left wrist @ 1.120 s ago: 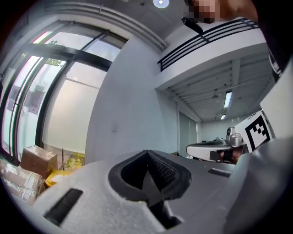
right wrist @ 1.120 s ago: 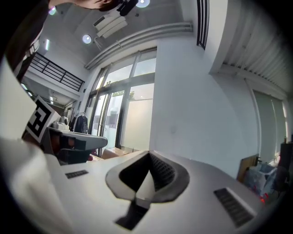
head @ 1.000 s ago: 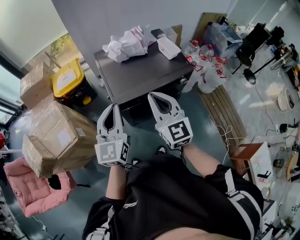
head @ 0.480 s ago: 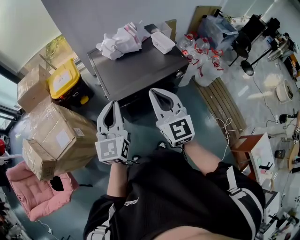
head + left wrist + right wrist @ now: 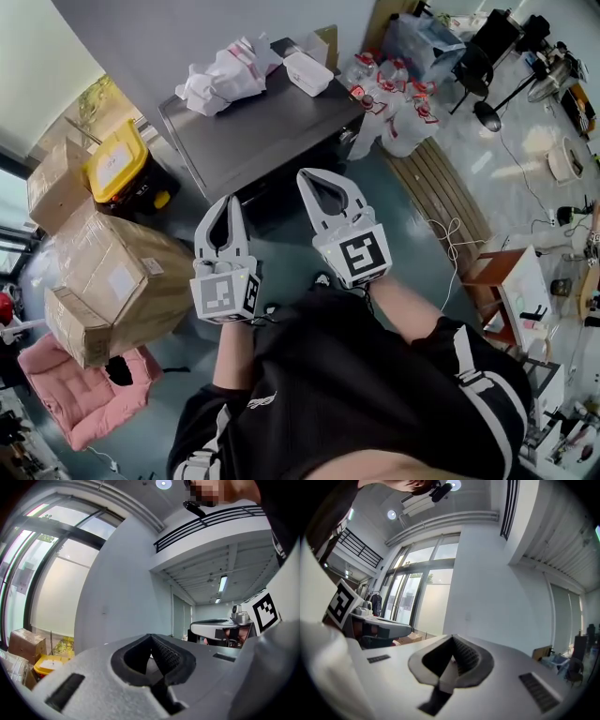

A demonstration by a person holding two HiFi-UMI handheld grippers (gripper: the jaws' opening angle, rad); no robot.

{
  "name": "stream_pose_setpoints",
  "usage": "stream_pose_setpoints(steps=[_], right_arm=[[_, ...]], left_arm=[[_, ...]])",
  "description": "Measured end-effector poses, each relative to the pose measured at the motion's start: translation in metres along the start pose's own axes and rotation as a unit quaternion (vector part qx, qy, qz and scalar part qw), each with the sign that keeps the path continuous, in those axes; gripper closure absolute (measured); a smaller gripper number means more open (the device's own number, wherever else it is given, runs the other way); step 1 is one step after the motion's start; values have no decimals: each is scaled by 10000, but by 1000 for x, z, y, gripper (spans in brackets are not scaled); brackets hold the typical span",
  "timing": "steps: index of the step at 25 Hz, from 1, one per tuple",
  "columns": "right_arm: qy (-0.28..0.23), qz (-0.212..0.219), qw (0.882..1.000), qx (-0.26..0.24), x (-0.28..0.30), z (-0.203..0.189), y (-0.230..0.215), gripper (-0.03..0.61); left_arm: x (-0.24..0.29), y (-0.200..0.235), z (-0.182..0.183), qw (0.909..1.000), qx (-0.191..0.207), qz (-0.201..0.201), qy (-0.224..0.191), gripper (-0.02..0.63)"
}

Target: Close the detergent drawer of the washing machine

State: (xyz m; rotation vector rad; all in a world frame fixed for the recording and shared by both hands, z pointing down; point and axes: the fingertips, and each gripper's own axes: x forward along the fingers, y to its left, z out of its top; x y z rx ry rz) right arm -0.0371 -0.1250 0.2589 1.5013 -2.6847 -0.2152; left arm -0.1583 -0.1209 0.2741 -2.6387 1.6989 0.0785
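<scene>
Head view showed the left gripper (image 5: 227, 202) and the right gripper (image 5: 309, 178) side by side, each with jaws pressed together and nothing in them. Ahead, not touching them, stood the grey washing machine (image 5: 253, 127) by the wall. Its drawer could not be seen.

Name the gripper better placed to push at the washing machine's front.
Right, probably: the right gripper reaches toward the middle front of the washing machine, while the left gripper sits back by its left corner. Both are shut and empty; the drawer itself isn't visible.
</scene>
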Motion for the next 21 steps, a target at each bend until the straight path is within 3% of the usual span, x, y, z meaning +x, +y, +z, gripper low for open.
stream_pose_setpoints(steps=[14,21], right_arm=[[256,-246,9992,165,-5,-17,-24,574],[131,-282,9994,121,-3,-16,-26,574]], left_arm=[[6,-5,-9,9999,35,-66,98,607],[11,-8,-13,9998,50,-140,145,607]])
